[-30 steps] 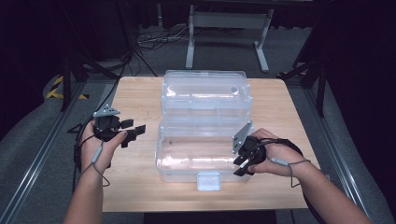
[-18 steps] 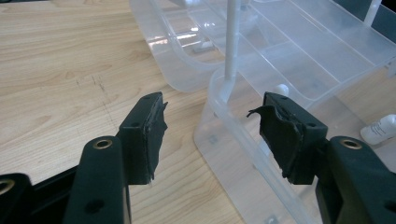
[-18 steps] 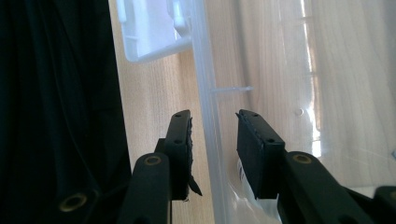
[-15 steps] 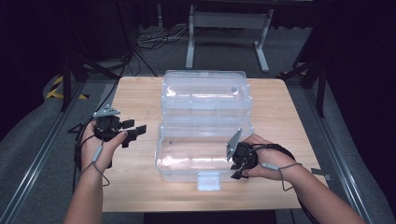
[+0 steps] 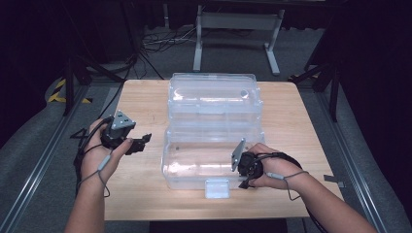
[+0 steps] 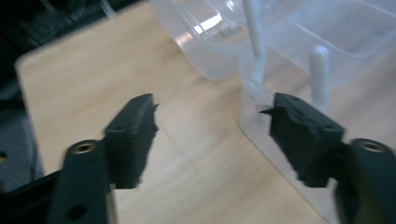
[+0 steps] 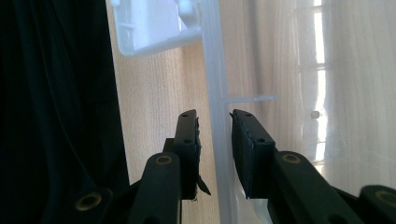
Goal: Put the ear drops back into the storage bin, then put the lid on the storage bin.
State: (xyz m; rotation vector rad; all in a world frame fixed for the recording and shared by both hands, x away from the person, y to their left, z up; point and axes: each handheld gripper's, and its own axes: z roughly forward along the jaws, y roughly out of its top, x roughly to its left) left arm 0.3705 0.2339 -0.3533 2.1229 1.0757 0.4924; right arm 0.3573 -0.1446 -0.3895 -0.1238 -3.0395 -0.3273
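— How far along with the clear box [image 5: 209, 158]?
— Early; found it in the middle of the counter [image 5: 145, 102], lid [image 5: 211, 94] laid back toward 12 o'clock, base empty as far as could be told.
— And the right gripper [image 7: 215, 116]?
— Spotted at about 4 o'clock of the base, fingers [image 7: 187, 135] astride the front wall [image 7: 212, 70], near the white latch [image 5: 217, 188]; had just been closing, with a sliver of gap left on either side; not yet pinching.
— And the left gripper [image 6: 212, 116]?
— Held off at 9 o'clock of the box, apart from it; fingers spread, had just been opening, nothing between them.
— Left to do?
— Judged nearly all of it: clamp the wall, then shift or shut the box; could not tell which.
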